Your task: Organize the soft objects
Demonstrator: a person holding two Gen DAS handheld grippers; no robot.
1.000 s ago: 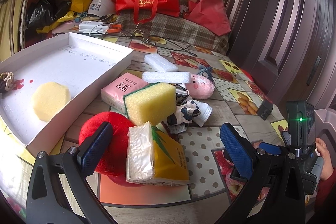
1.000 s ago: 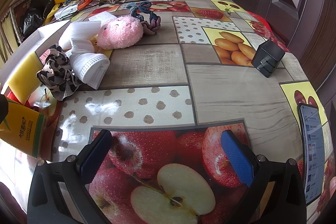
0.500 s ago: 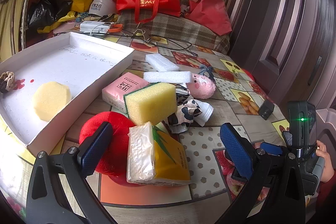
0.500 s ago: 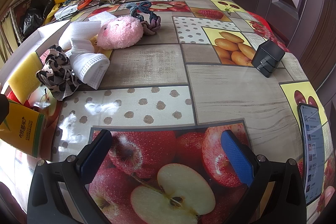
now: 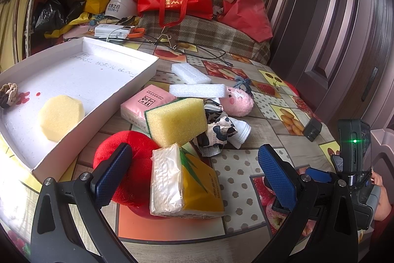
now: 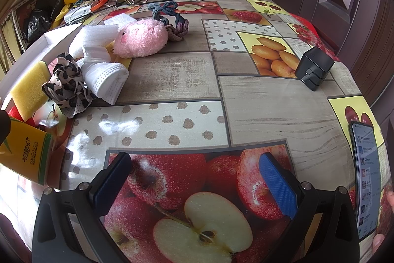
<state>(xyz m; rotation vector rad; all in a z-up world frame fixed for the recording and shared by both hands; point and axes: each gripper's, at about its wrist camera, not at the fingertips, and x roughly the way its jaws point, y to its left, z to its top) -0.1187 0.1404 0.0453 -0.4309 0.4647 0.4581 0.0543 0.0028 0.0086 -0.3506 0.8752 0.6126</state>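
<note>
Yellow tissue pack (image 5: 187, 183) lies between your spread, empty left gripper (image 5: 194, 174) jaws near the table's near edge, right gripper (image 6: 194, 179) likewise spread, so close, then carry to the white tray (image 5: 145, 70).

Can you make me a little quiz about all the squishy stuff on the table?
1. True or false: the round yellow sponge lies inside the white box.
2. What sits nearest in front of the left gripper? A) pink plush toy B) yellow tissue pack C) black charger cube
3. Fill in: the jaws of the right gripper are ____ and hold nothing.

Key: 1 true; 2 B; 3 open.
</note>
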